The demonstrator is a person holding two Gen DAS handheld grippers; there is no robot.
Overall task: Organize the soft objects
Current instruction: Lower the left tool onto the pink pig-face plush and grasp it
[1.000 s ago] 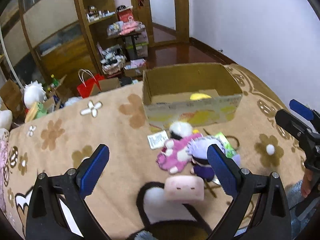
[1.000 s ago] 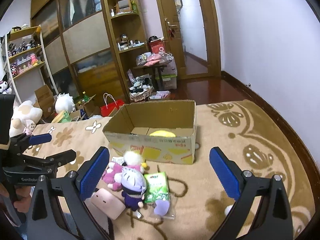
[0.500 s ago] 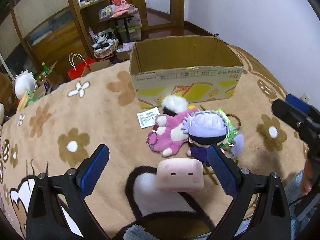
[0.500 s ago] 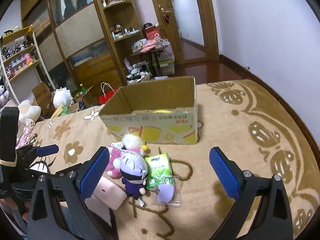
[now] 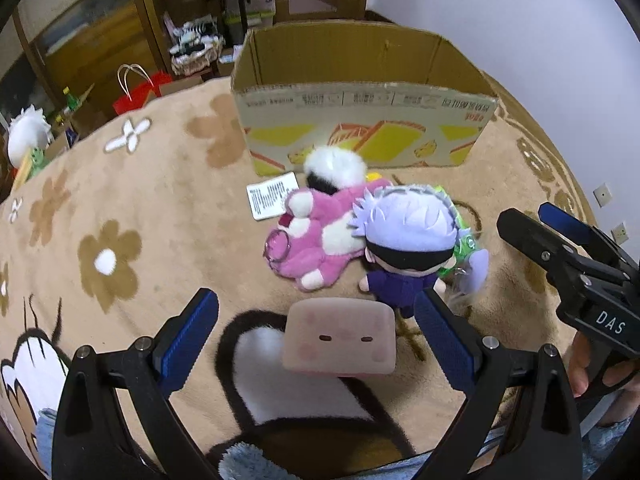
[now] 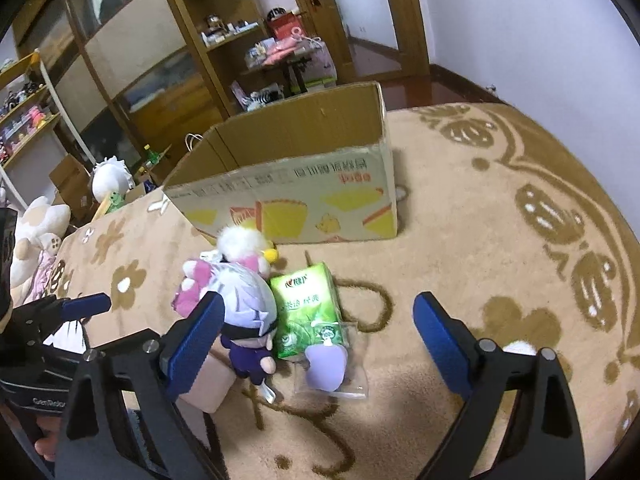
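On the tan carpet lies a heap of soft toys: a pink plush, a white-haired doll in purple, a white fluffy plush, and a pink square squishy with a face. A green tissue pack and a bagged lilac item lie beside them. Behind stands an open cardboard box. My left gripper is open, straddling the squishy. My right gripper is open above the lilac item and tissue pack.
A printed paper slip lies left of the toys. Wooden shelving, a red bag and clutter stand beyond the carpet edge. More plush toys sit far left. A hand holds the right gripper.
Both grippers have lowered and advanced toward the toy heap; the toys and box loom larger. The left gripper's fingers now flank the pink squishy. Nothing has been gripped.
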